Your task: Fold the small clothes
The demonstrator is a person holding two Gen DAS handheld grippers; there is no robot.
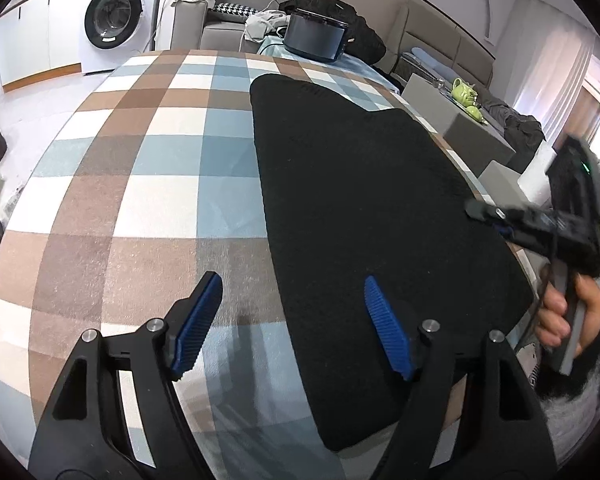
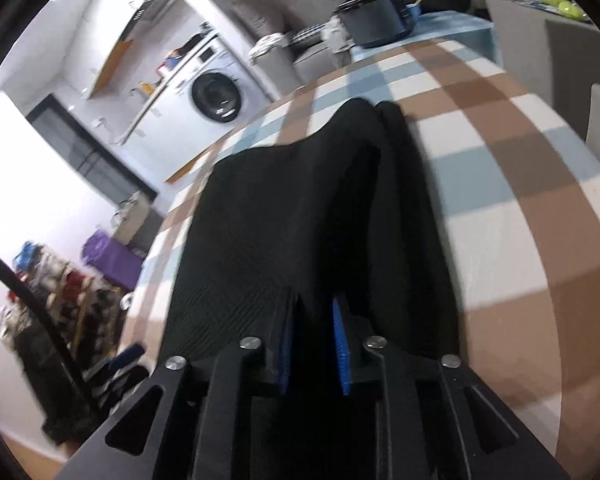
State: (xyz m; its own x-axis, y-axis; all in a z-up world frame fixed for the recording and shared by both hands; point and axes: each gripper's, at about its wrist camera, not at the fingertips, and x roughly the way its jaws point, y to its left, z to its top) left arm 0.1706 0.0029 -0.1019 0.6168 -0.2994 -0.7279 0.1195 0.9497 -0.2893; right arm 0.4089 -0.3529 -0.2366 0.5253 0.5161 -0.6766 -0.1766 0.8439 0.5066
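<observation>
A black garment (image 1: 360, 200) lies flat on the checked tablecloth (image 1: 140, 180). My left gripper (image 1: 292, 320) is open above the garment's near left edge, one blue pad (image 1: 198, 320) over the cloth, the other pad (image 1: 388, 328) over the garment. My right gripper (image 1: 484, 212) shows at the garment's right edge, held by a hand (image 1: 568, 312). In the right wrist view my right gripper (image 2: 314, 344) is shut on the black garment (image 2: 284, 216), whose edge is lifted and draped toward the camera.
A dark pot (image 1: 314, 36) stands on a blue cloth beyond the table's far edge. A washing machine (image 1: 116, 16) is at the back left. Grey boxes (image 1: 452, 120) stand off the table's right side, a green toy (image 1: 466, 92) on them.
</observation>
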